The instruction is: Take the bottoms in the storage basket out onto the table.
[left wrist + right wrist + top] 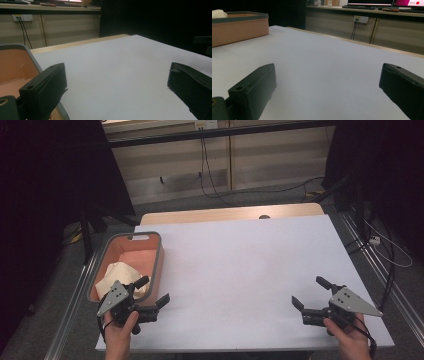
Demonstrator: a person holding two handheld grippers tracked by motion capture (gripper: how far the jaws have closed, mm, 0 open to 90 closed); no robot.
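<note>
White paper covers the table point(240, 265) in front of me, with a strip of bare wood at its far edge and dark curtains to either side. At the left edge sits a bin point(159, 261) with a grey rim and orange walls, and a crumpled cream cloth point(116, 274) lies inside it. My left gripper point(154, 291) rests by the bin's near right corner, one jaw over the rim, the other over the paper; its jaws are spread wide with nothing between them. My right gripper point(307, 293) rests near the table's right edge, well apart from the bin, jaws likewise spread and empty.
</note>
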